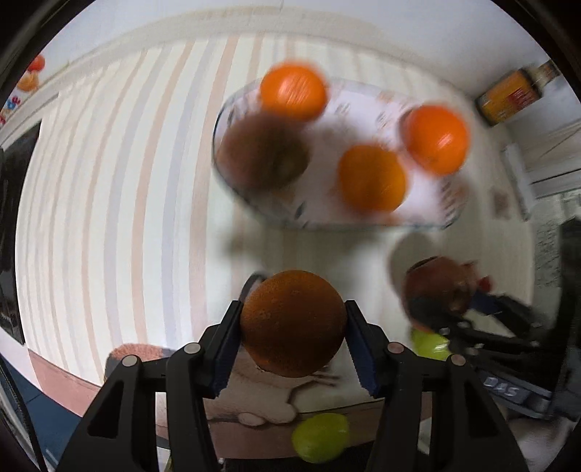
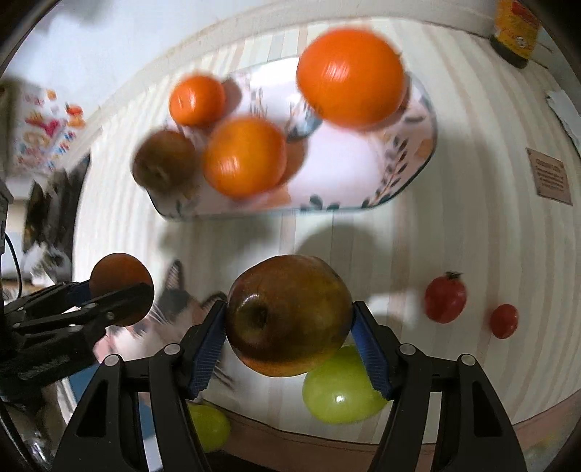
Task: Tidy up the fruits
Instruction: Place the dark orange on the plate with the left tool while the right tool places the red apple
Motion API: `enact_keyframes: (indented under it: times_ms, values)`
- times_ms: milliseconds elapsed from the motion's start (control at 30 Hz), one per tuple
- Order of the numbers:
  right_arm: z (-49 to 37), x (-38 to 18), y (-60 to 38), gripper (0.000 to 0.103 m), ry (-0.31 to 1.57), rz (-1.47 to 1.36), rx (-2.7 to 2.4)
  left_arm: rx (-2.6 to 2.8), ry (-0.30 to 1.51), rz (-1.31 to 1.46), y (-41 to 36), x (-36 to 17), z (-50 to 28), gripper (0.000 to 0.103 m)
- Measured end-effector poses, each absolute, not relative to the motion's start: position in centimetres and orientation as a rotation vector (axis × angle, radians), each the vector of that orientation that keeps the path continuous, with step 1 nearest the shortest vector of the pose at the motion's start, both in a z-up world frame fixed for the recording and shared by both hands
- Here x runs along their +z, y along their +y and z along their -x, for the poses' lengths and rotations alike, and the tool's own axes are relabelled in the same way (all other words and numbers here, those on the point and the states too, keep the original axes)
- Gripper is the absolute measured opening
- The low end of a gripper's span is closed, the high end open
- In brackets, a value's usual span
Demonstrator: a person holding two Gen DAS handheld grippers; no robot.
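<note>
Carrying fruit to the dish, both grippers loaded, so this looks like the transport step midway through the job. Next move is calling for lowering each fruit over bare dish floor, then spreading the jaws without knocking what's already sitting inside.

Largest first: striped tabletop is carrying everything. The dish, oval with a leaf pattern on its wall, is sitting ahead of both grippers. Inside it: three oranges, the nearest one mid-dish, a big one toward the right end, a smaller one at the far rim. A brown fruit, maybe a kiwi, too blurred to say, is lying at the left end. Right half of the floor is looking free.

Right gripper jaws are pinching an apple, reddish-brown, held above the tabletop short of the dish. Left gripper jaws are pinching an orange, also short of the dish and hanging in shadow.

Outside the dish on the tabletop: two green fruits near the front edge, a larger tomato and a small tomato off right. A jar is standing at the far corner.
</note>
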State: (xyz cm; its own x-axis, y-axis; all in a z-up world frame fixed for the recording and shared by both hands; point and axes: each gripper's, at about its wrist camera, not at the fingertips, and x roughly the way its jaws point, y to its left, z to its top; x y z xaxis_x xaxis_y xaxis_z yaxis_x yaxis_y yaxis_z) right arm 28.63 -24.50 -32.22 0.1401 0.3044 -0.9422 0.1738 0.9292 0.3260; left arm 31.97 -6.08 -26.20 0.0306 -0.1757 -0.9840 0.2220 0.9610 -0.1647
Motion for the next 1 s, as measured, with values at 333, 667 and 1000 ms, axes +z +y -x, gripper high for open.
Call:
enact_keyframes:
  times_ms: [333, 667, 1000]
  values:
    - [-31.7, -29.9, -30.4, 0.07, 1.341, -0.577, 0.014, -0.374, 1.405, -0.072, -10.7, -20.6, -41.4, 0.052]
    - [-32.9, -32.6, -31.6, 0.071, 1.329, -0.756, -0.017, -0.344, 1.535, -0.182, -14.8, -26.5, -46.7, 0.053]
    - [-33.5, -32.0, -31.5, 0.093, 1.364, -0.733, -0.05, -0.315, 1.52, -0.22, -15.0, -27.2, -47.0, 0.093]
